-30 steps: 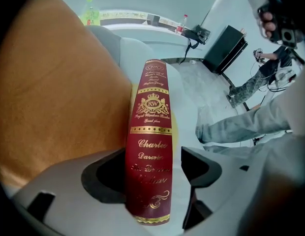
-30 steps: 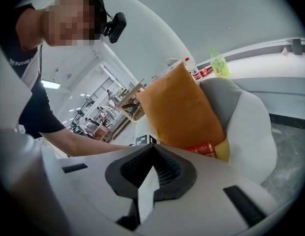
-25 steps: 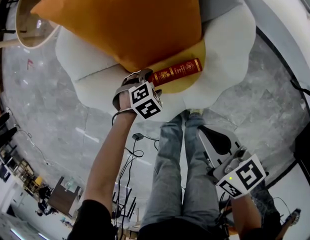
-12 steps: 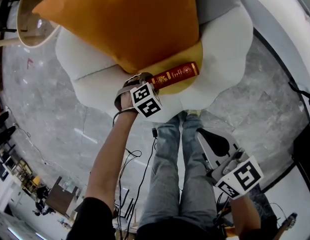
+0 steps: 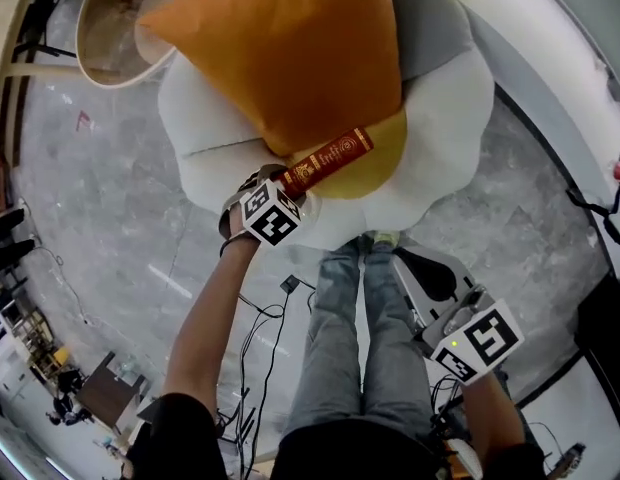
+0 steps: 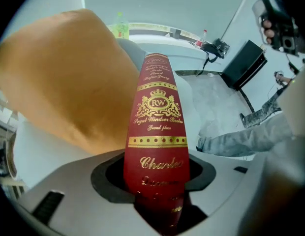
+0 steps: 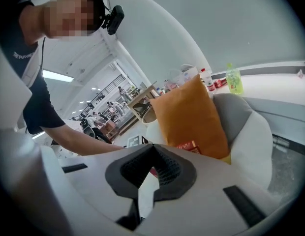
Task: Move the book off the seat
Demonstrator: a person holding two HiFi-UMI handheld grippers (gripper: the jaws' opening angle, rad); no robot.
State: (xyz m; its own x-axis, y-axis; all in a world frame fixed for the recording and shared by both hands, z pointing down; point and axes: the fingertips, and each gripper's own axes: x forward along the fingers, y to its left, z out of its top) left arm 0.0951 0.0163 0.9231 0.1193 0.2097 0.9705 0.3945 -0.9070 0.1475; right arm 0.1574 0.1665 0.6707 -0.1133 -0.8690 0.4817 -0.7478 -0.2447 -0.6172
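R gripper point(image 5: 427, 273) nearest, by the legs point(image 5: 350, 348): jaws together, empty. L gripper point(image 5: 288, 180) further out: jaws just been closing, now clamped on near-left end of book point(image 5: 332, 156). 1 red book, long axis near-left to far-right, spine up, over front of white seat point(image 5: 450, 108), at lower edge of 1 orange cushion point(image 5: 280, 58). 2 grippers total. L gripper view shows gold spine print; head view too small to read. R gripper view shows cushion upright against seat back; head view only from above.
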